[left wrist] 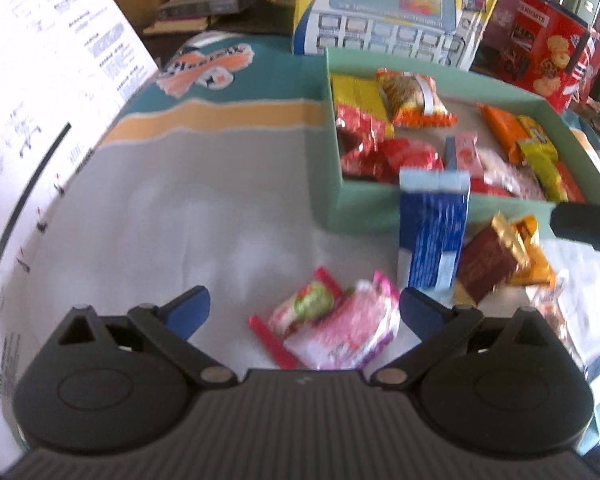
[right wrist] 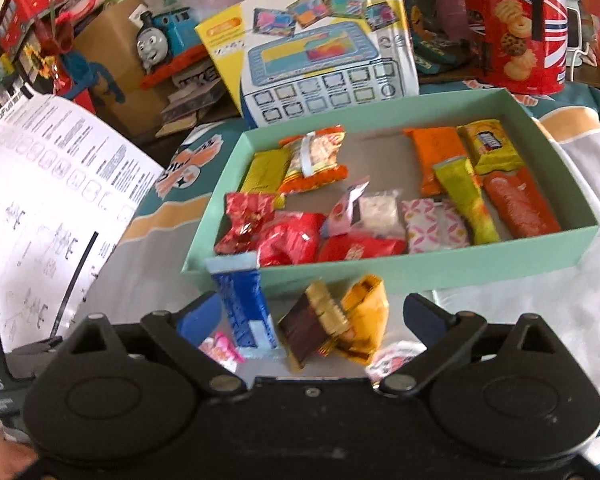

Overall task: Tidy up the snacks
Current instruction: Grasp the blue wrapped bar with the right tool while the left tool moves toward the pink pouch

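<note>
A mint-green box (left wrist: 364, 208) (right wrist: 420, 276) holds several wrapped snacks in red, orange, yellow and pink. In front of it on the white cloth lie a blue packet (left wrist: 434, 236) (right wrist: 244, 308), a brown-and-gold packet (left wrist: 488, 264) (right wrist: 308, 328) and a yellow packet (left wrist: 534, 268) (right wrist: 364, 312). My left gripper (left wrist: 304, 308) is open above two pink packets (left wrist: 332, 320), touching neither. My right gripper (right wrist: 312, 312) is open wide, hovering over the brown and yellow packets, with the blue packet by its left finger. Nothing is gripped.
A white printed sheet (left wrist: 40, 120) (right wrist: 40, 200) curls up on the left. Behind the box stand a toy-tablet carton (left wrist: 392, 12) (right wrist: 320, 60), a red biscuit tin (left wrist: 552, 52) (right wrist: 512, 28) and a blue toy train (right wrist: 160, 40).
</note>
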